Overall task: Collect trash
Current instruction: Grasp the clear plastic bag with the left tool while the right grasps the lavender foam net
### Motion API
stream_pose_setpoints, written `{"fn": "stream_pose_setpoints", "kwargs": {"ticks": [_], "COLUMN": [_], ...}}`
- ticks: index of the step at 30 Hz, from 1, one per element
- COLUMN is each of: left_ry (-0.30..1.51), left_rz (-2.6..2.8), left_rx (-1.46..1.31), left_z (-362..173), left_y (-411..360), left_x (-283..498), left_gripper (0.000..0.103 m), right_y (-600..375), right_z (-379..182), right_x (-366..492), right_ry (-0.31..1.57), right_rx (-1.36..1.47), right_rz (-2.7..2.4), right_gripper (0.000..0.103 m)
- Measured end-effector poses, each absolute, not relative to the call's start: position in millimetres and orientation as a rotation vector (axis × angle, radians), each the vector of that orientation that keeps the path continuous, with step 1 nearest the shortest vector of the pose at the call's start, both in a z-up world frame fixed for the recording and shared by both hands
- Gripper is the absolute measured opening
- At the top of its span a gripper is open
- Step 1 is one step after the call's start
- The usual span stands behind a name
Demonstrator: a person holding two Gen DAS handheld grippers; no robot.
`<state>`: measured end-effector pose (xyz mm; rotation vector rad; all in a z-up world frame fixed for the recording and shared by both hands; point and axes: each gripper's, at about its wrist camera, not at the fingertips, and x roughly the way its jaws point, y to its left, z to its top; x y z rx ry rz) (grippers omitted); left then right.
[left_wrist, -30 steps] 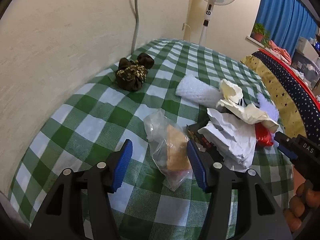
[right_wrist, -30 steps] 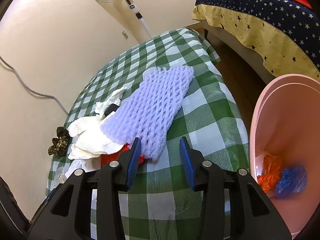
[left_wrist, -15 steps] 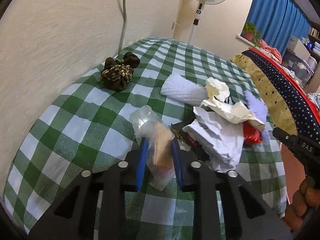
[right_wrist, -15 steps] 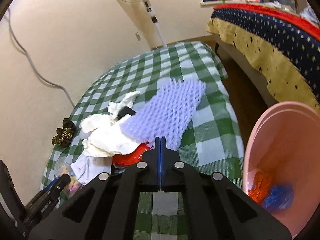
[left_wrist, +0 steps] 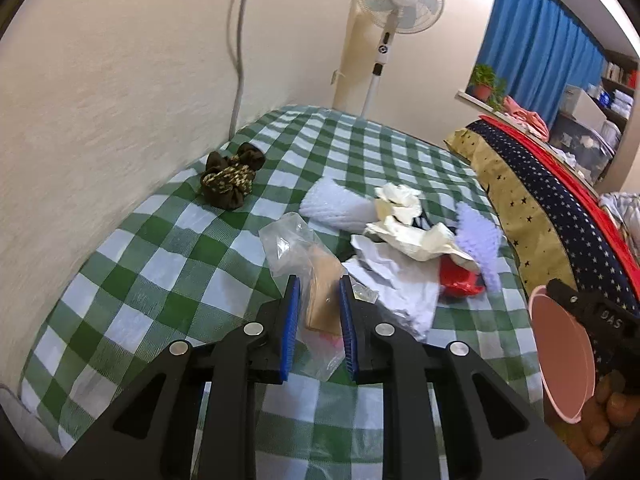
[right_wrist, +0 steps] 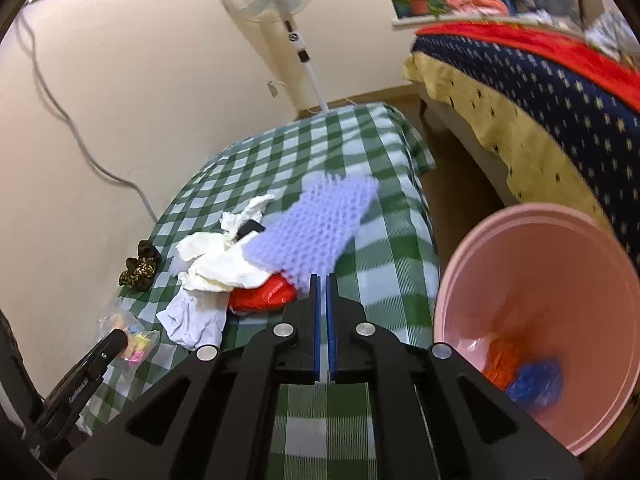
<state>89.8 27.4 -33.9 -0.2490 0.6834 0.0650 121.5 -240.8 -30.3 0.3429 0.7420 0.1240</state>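
Our left gripper has just closed on the clear bag; our right gripper pinches the purple foam net beside the pink bin.

Black tongs, blue pads, silver screws, white "DAS" lettering.

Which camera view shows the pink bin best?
The right wrist view: the pink bin shows its whole open mouth, with orange and blue trash at the bottom. The left wrist view shows only a slice of its rim at the right edge, behind the right gripper.
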Motion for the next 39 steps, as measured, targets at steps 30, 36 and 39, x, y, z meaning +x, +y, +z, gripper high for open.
{"fn": "stream_pose_setpoints", "kwargs": {"ticks": [30,36,39], "left_ry": [0.616,0.616,0.617], "left_rz": [0.046,0.038,0.036], "left_rx": [-0.219,-0.221,-0.224], "left_z": [-14.0,-14.4,-14.2], "left_y": [17.8,18.4,17.8], "left_x": [111.7,112.2,112.1], "left_gripper": [0.02,0.02,0.02], "right_y": [-224.9,-222.5,-222.0], "right_z": [-87.7,-89.4,-84.2], "right_x": [187.2,187.5,183.5], "right_ry": [0.859,0.881,0.865], "right_rx": [0.497,0.458,0.431], "right_rz": [0.16,0.158,0.159], "right_gripper": [0.029,0.01,0.008]}}
